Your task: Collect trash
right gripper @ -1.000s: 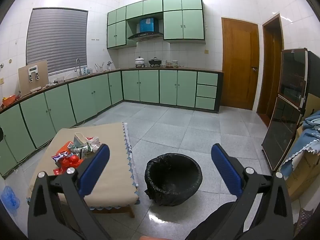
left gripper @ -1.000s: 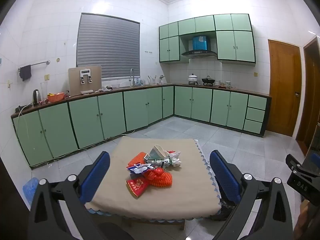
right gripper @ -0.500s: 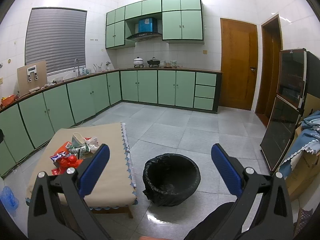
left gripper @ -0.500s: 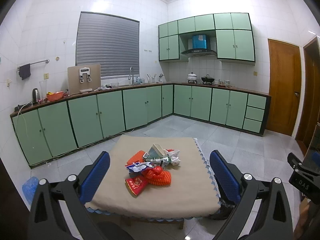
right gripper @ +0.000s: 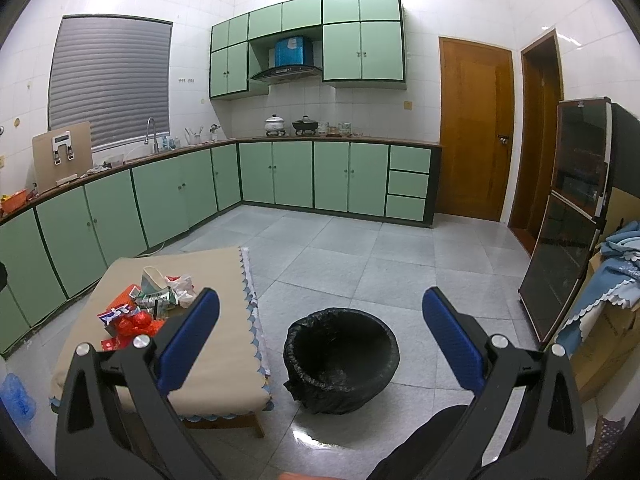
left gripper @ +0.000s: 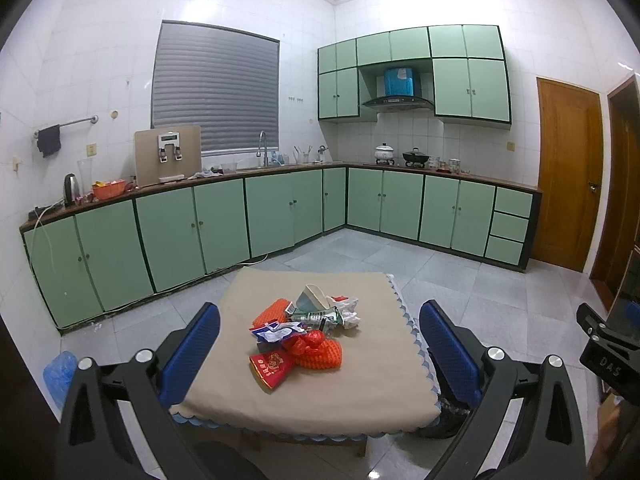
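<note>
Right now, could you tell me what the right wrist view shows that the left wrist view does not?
Only the right wrist view shows the whole black-lined trash bin on the floor beside the table, plus the dark glass cabinet and the blue cloth on boxes. Only the left wrist view shows the towel rail and the kettle. Both show the trash pile on the low table, the green cabinets, and open, empty grippers: left gripper, right gripper.

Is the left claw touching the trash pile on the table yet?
Apart. The left wrist view shows the left claw open and short of the trash pile, with bare tablecloth between its fingers and the pile.
</note>
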`<action>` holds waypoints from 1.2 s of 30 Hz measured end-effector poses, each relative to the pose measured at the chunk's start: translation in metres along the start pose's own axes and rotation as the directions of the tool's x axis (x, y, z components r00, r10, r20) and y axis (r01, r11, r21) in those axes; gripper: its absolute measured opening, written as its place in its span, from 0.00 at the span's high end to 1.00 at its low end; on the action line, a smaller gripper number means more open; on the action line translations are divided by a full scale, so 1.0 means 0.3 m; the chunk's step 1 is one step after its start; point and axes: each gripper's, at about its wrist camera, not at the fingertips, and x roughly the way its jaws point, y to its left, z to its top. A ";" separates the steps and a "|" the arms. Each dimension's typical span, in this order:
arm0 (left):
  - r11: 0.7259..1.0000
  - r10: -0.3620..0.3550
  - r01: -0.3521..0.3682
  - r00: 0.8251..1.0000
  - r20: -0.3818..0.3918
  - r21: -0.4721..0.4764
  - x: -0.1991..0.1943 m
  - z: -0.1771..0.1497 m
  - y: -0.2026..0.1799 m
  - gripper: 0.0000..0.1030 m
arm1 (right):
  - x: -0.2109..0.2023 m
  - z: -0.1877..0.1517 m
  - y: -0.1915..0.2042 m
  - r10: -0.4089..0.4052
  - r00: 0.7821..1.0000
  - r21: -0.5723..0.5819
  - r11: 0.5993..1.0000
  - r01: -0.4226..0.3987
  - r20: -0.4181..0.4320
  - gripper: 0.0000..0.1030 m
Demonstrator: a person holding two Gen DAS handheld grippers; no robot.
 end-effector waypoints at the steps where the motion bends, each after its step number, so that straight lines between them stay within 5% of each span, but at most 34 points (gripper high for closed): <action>1: 1.000 0.001 -0.001 1.000 -0.001 -0.001 0.001 -0.001 0.000 0.06 | -0.002 0.001 0.000 0.000 1.000 -0.001 1.000 0.000 0.001 0.05; 36: 1.000 0.009 -0.009 1.000 -0.012 -0.011 0.011 -0.001 0.010 0.06 | 0.000 0.019 0.014 0.002 1.000 -0.009 1.000 -0.002 0.005 0.05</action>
